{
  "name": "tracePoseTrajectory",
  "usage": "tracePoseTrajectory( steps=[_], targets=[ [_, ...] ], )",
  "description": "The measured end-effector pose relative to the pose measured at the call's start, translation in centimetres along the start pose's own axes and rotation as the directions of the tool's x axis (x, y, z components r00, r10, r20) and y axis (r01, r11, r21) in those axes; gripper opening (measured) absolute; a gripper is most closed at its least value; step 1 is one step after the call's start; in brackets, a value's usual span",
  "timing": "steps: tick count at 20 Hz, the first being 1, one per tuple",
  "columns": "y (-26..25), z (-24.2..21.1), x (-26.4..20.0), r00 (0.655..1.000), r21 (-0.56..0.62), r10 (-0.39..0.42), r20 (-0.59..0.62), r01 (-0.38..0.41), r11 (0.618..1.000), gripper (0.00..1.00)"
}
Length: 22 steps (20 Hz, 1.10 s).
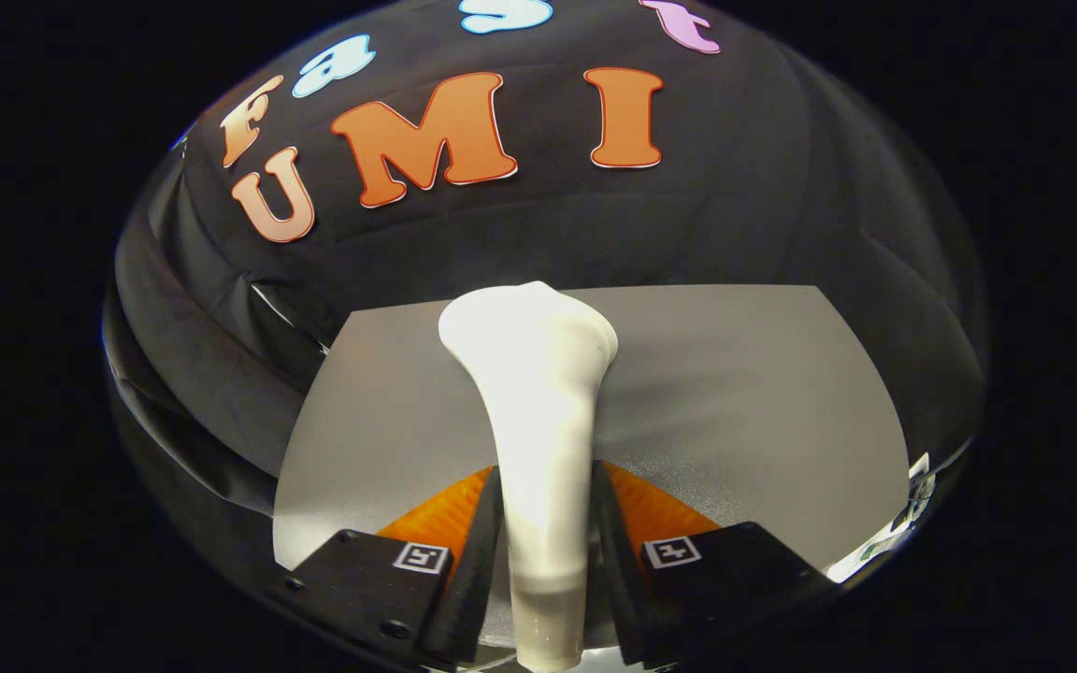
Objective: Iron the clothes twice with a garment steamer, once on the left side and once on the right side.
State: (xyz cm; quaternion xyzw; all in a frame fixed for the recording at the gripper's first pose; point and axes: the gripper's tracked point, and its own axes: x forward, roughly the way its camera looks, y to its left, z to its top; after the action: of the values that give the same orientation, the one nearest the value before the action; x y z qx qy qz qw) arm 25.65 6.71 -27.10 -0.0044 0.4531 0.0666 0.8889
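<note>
A white garment steamer stands upright between the fingers, its slim handle clamped on both sides and its wider head rising just ahead of them. My gripper is shut on the steamer's handle. Beyond the steamer lies a flat grey surface. I cannot make out any garment on it; the grey sheet looks smooth and plain.
The black cloth wall of the booth rises behind the grey surface and wraps round its left side in folds. A small pale object sits at the surface's right edge, too small to tell what it is.
</note>
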Motion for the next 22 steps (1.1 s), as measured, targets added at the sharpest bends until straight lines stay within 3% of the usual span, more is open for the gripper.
tracePoseTrajectory(
  steps=[3,10,17,22],
  targets=[
    [0.1,-0.1,0.1,1.000,-0.001,0.010,-0.004,-0.010,1.000,0.52],
    [0.0,0.5,-1.1,0.999,-0.006,0.003,0.032,-0.003,1.000,0.45],
    [0.2,1.5,-4.5,0.992,0.001,-0.030,0.123,0.030,1.000,0.45],
    [0.1,1.2,-7.9,0.979,0.040,-0.109,0.173,0.104,0.994,0.45]
  ],
)
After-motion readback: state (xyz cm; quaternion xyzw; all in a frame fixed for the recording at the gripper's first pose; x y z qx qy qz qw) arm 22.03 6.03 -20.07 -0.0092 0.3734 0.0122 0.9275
